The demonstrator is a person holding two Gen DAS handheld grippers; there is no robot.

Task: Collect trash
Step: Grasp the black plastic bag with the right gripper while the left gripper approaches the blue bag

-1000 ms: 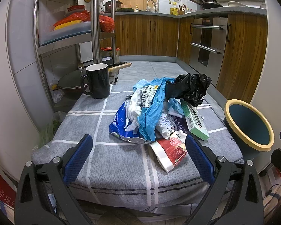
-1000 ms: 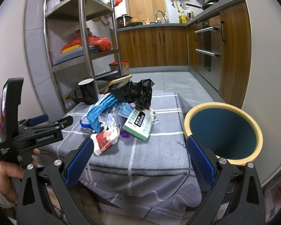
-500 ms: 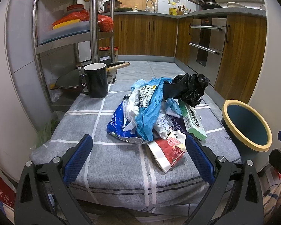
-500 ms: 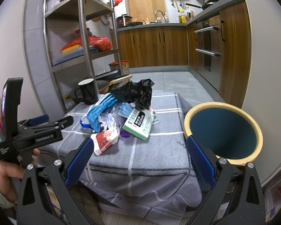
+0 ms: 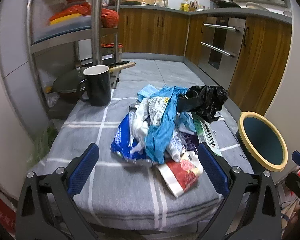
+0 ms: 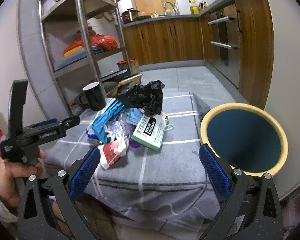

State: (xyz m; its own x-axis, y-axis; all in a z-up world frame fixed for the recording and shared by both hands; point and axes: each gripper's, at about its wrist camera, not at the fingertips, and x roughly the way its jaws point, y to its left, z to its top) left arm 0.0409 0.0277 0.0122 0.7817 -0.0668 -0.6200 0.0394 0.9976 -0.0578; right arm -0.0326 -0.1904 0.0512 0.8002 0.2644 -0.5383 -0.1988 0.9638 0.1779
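Observation:
A pile of trash (image 5: 162, 124) lies on a grey checked cloth (image 5: 114, 184) over a low table: blue plastic bags, white wrappers, a black bag (image 5: 206, 100), a green-and-white box (image 6: 150, 132) and a red-and-white wrapper (image 5: 180, 174). The pile also shows in the right wrist view (image 6: 128, 120). A teal bin with a yellow rim (image 6: 244, 138) stands at the table's right side. My left gripper (image 5: 148, 172) is open, just in front of the pile. My right gripper (image 6: 150, 170) is open over the table's near edge, beside the bin.
A black mug (image 5: 98, 86) stands on the cloth at the back left. A metal shelf rack (image 5: 74, 30) with pans and bags stands left of the table. Wooden kitchen cabinets (image 5: 154, 32) and an oven line the back and right. The left gripper and hand show in the right wrist view (image 6: 36, 134).
My left gripper has moved a little forward toward the pile. The right gripper view has hardly changed.

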